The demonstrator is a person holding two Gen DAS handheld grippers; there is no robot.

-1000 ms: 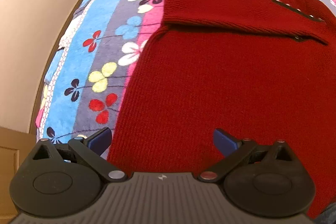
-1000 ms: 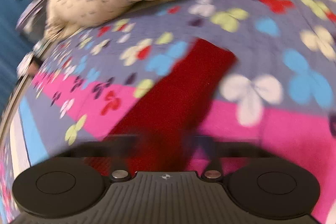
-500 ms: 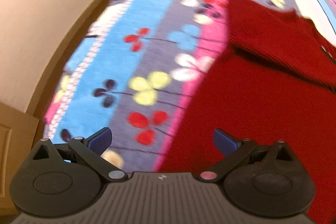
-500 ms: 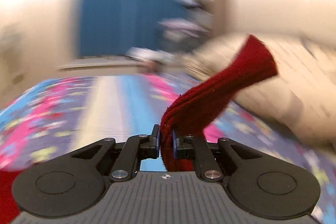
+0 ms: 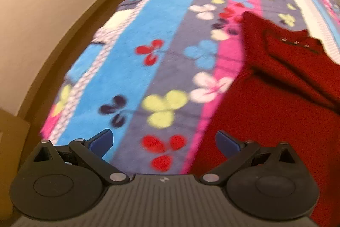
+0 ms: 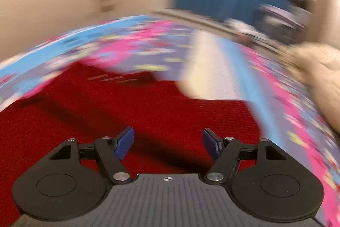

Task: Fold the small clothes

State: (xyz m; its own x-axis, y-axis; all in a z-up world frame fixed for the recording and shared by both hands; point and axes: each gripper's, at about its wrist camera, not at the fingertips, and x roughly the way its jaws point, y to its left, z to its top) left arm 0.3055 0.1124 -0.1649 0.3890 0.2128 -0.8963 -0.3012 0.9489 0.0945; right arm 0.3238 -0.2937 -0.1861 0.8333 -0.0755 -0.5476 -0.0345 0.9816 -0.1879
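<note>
Left wrist view: left gripper (image 5: 164,142) jaws wide apart, nothing between, over flowered blanket (image 5: 131,69) beside red sweater's (image 5: 276,103) side edge. Sweater flat on blanket, long axis running away from camera, collar end farthest, sleeve folded across chest.

Right wrist view, blurred: right gripper (image 6: 167,143) jaws just opened, spread, empty, above sweater (image 6: 148,112). Collar end pointing toward blanket's far edge.

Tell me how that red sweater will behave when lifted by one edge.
The red sweater will probably droop: its folded sleeve lies limp. The ribbed knit likely grips well, so slipping seems unlikely. It looks thick, so fairly heavy for cloth.
</note>
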